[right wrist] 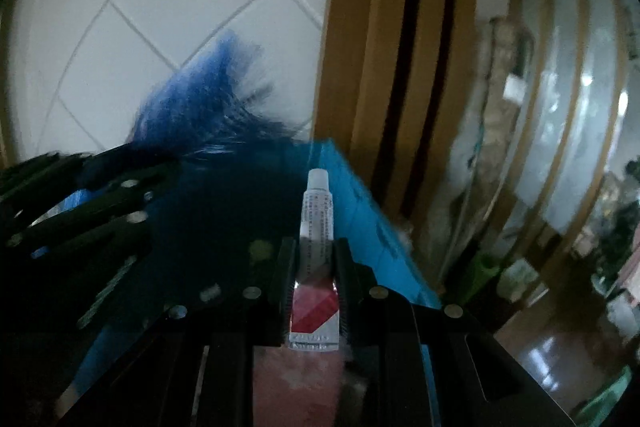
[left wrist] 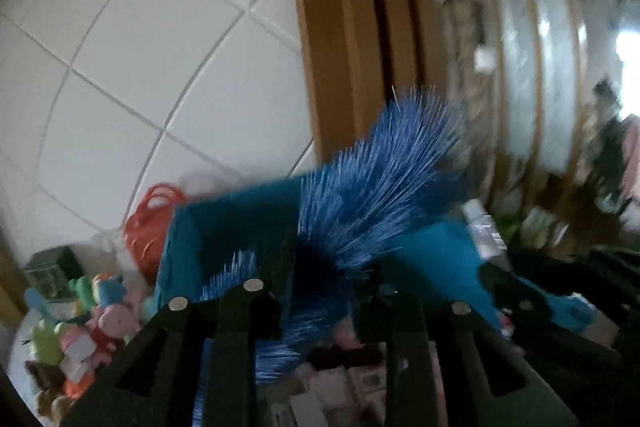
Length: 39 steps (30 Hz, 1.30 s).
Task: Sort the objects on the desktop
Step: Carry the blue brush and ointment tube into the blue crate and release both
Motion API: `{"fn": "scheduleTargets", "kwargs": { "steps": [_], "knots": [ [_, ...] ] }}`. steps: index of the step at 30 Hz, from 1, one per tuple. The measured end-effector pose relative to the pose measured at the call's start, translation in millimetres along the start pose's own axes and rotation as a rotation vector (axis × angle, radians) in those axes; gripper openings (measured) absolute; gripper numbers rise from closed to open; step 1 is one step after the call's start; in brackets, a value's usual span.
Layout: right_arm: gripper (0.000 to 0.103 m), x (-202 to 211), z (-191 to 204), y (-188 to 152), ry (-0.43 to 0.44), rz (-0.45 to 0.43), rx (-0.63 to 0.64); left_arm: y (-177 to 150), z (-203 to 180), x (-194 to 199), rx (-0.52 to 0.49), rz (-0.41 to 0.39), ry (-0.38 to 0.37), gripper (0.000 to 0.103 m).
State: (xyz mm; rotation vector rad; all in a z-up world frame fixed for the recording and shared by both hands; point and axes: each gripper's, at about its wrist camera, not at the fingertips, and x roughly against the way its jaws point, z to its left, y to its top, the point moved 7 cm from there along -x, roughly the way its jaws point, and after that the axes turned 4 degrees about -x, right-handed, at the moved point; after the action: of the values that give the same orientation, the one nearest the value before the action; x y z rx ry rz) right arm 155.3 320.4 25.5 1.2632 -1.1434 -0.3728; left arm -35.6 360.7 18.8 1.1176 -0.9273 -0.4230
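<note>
Right gripper (right wrist: 314, 267): ribbed black pads pinch a slim white tube (right wrist: 316, 227) with a red band, cap pointing far.
Left gripper (left wrist: 316, 291): jaws nearly together, clamping a brush (left wrist: 372, 179) of stiff blue bristles.
Box (left wrist: 224, 227): teal, flat-walled, just beyond both.
Toys (left wrist: 84, 323): small pastel figures, near left.

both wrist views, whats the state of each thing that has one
left gripper: shut on the blue brush, held up in the air
blue brush: gripped, bristles fanned upward
right gripper: shut on the small tube
small tube: gripped at its middle, cap on, cap end pointing away
teal box: open at the top, below both grippers
small toys: heaped loose beside the box
</note>
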Motion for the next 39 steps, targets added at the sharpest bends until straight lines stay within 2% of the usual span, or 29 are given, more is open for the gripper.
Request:
{"fn": "scheduleTargets", "kwargs": {
  "steps": [1,4,6,8,9,14,16,18,21,24,25,26,28,32,35,39],
  "knots": [
    [0.019,-5.9,-4.0,-5.5,0.013,0.019,0.004,-5.2,-6.2,-13.2,-0.027,0.042,0.040,0.023],
    [0.019,-22.2,-7.7,-24.4,0.055,0.062,0.010,-15.6,-15.8,-32.3,-0.048,0.125,0.073,0.036],
    [0.019,-31.8,-10.5,-32.0,0.069,0.076,0.015,-21.5,-14.9,-39.5,-0.026,0.162,0.076,0.058],
    [0.019,-38.9,-9.2,-38.9,0.082,0.087,0.027,-26.5,-11.7,-34.7,0.009,0.169,0.065,0.074],
    [0.019,-43.6,-11.2,-39.9,0.086,0.092,0.035,-27.0,-10.4,-30.9,0.025,0.164,0.064,0.078],
    [0.019,-48.1,-4.9,-39.1,0.098,0.097,0.055,-30.4,-9.6,-23.9,0.051,0.138,0.044,0.083],
    [0.019,-53.3,-7.3,-39.5,0.093,0.098,0.064,-32.3,-14.8,-28.6,0.051,0.150,0.022,0.086],
    [0.020,-56.2,-10.5,-38.4,0.083,0.104,0.072,-34.9,-20.2,-38.3,0.058,0.187,0.000,0.093],
    [0.031,-61.8,-18.4,-41.5,0.052,0.130,0.088,-42.1,-24.3,-50.0,0.062,0.255,-0.026,0.095],
    [0.050,-66.2,-25.9,-46.6,0.043,0.158,0.077,-49.7,-25.5,-57.0,0.084,0.303,-0.051,0.095],
    [0.069,-66.5,-28.1,-47.2,0.046,0.153,0.076,-49.8,-25.7,-57.2,0.087,0.305,-0.054,0.095],
    [0.078,-65.5,-28.8,-47.5,0.059,0.153,0.073,-49.8,-26.5,-56.8,0.088,0.303,-0.057,0.096],
    [0.080,-60.6,-28.4,-45.9,0.068,0.142,0.080,-48.9,-27.5,-54.0,0.101,0.294,-0.072,0.097],
    [0.100,-48.8,-26.2,-45.6,0.066,0.122,0.101,-49.8,-35.5,-52.8,0.125,0.300,-0.134,0.101],
    [0.103,-43.2,-27.0,-49.2,0.057,0.124,0.108,-56.8,-38.4,-54.4,0.188,0.343,-0.214,0.101],
    [0.103,-42.7,-27.0,-57.1,0.069,0.155,0.121,-72.2,-41.1,-51.9,0.230,0.400,-0.253,0.101]
  ]
}}
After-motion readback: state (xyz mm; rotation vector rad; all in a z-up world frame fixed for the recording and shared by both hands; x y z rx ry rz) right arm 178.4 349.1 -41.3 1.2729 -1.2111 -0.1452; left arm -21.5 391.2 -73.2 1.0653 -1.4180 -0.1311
